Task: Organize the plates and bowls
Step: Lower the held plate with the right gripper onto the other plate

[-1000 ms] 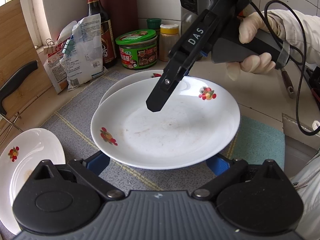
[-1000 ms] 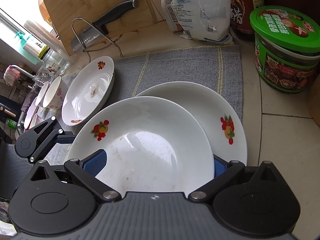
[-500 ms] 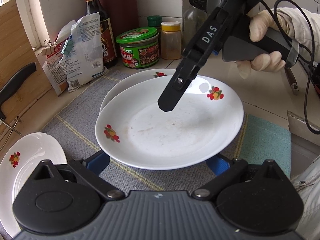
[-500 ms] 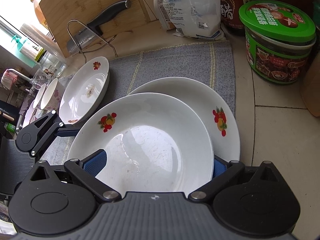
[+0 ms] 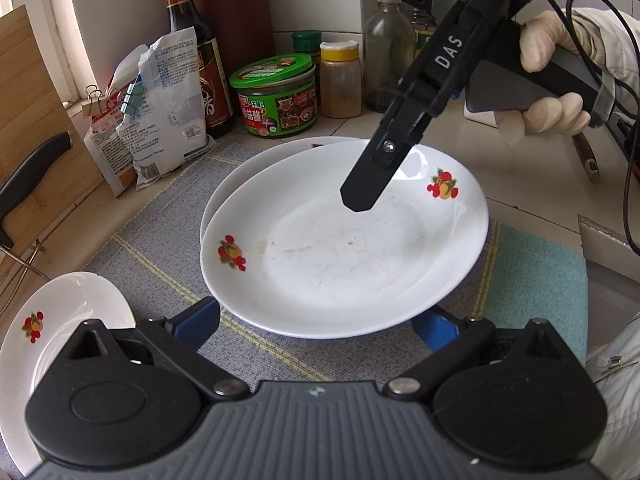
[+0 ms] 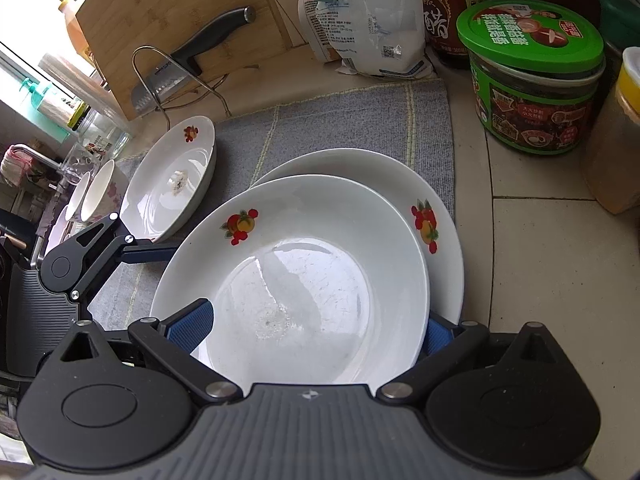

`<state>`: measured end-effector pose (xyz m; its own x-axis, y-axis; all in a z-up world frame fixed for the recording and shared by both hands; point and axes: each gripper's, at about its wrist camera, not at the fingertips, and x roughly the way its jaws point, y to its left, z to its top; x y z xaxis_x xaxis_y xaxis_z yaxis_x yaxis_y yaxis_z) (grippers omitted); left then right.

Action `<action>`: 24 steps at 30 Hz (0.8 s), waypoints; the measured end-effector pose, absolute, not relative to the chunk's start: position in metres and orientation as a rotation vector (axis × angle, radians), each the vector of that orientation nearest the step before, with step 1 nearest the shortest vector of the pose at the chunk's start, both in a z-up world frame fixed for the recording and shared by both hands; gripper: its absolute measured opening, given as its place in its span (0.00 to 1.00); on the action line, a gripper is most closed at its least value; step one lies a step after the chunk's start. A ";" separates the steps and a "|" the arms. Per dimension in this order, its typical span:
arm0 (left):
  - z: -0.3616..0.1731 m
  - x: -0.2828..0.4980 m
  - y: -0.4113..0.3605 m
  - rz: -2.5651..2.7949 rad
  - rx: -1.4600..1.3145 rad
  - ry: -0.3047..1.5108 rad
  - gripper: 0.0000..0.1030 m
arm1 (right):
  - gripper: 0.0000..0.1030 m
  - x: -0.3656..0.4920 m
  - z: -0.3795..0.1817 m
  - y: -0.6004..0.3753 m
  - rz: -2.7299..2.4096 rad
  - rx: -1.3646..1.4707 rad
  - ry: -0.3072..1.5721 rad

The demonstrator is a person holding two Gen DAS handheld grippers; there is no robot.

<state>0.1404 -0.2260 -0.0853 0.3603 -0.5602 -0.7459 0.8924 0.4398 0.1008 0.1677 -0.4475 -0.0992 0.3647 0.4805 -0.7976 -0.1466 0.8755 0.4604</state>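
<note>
A white plate with fruit prints (image 5: 344, 256) lies tilted over a second white plate (image 5: 256, 164) on a grey mat (image 5: 160, 232). My left gripper (image 5: 316, 324) is open with its blue pads either side of the top plate's near rim, under it. My right gripper (image 6: 308, 328) is open at the same plate's (image 6: 304, 280) opposite rim; one of its fingers (image 5: 368, 184) hangs over the plate. The lower plate (image 6: 400, 184) shows behind. Another plate (image 6: 172, 184) lies to the left, also in the left wrist view (image 5: 60, 320).
A green-lidded jar (image 5: 276, 96), sauce bottle (image 5: 192, 44), spice jars (image 5: 340, 80) and clipped bags (image 5: 160, 104) stand at the back. A cutting board with a knife (image 6: 192, 56) is at the left. Small bowls (image 6: 96, 196) sit beyond the left plate. A teal cloth (image 5: 536, 280) lies at the right.
The top plate and both grippers have shifted slightly right and away from the left plate. Both grippers stay open around its rim.
</note>
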 end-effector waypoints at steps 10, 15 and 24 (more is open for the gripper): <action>-0.081 0.135 -0.227 -1.014 0.544 0.675 0.98 | 1.00 0.159 -0.092 -0.447 0.384 0.320 1.115; -0.081 0.135 -0.231 -0.993 0.550 0.679 0.98 | 1.00 0.156 -0.091 -0.445 0.369 0.308 1.114; -0.083 0.137 -0.231 -0.956 0.507 0.702 0.98 | 1.00 0.153 -0.090 -0.443 0.336 0.293 1.104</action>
